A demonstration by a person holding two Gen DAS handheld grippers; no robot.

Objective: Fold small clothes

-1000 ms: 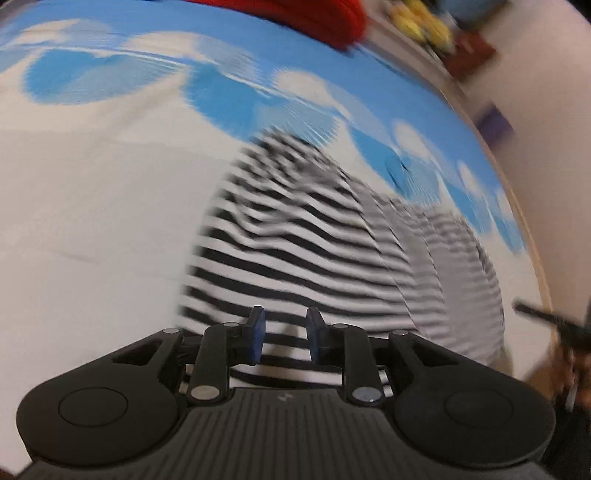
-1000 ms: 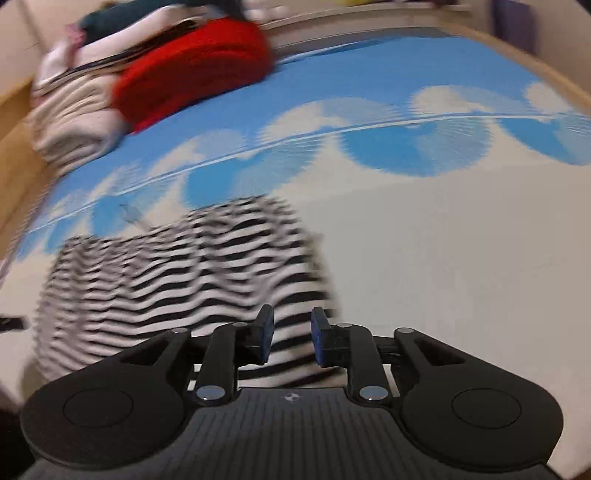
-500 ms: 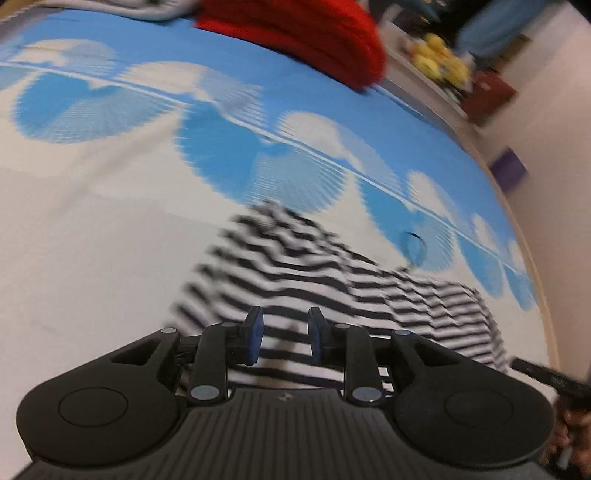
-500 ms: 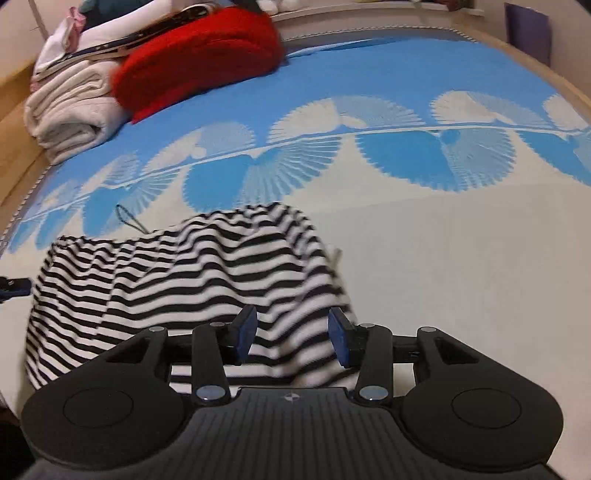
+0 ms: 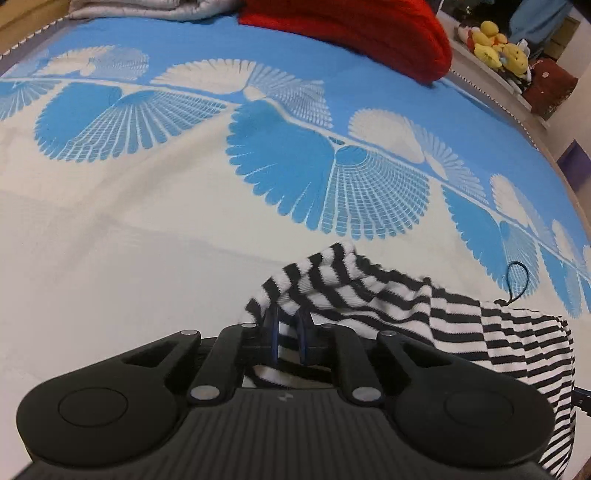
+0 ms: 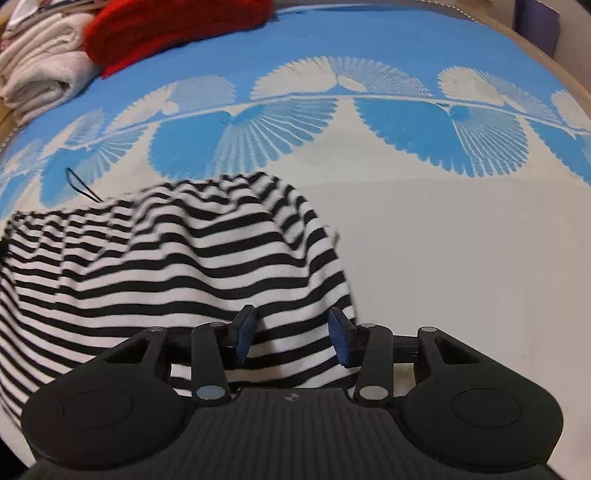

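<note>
Striped garment [image 5: 424, 314] lies bunched on the blue-and-white bedspread [image 5: 147, 221], its 5 o'clock edge cut off. Left gripper [image 5: 287, 334] closing, pinching a fold; right gripper [image 6: 293, 334] spread apart above the cloth.

A big bed cover [image 6: 443, 258], blue at the far end with white fan shapes and plain cream close by, holds everything. A striped black-and-white garment [image 6: 166, 266] lies on it, under the fingers. Far beyond the fingers rest a red blanket [image 5: 362, 26] and folded pale towels [image 6: 40, 74].
</note>
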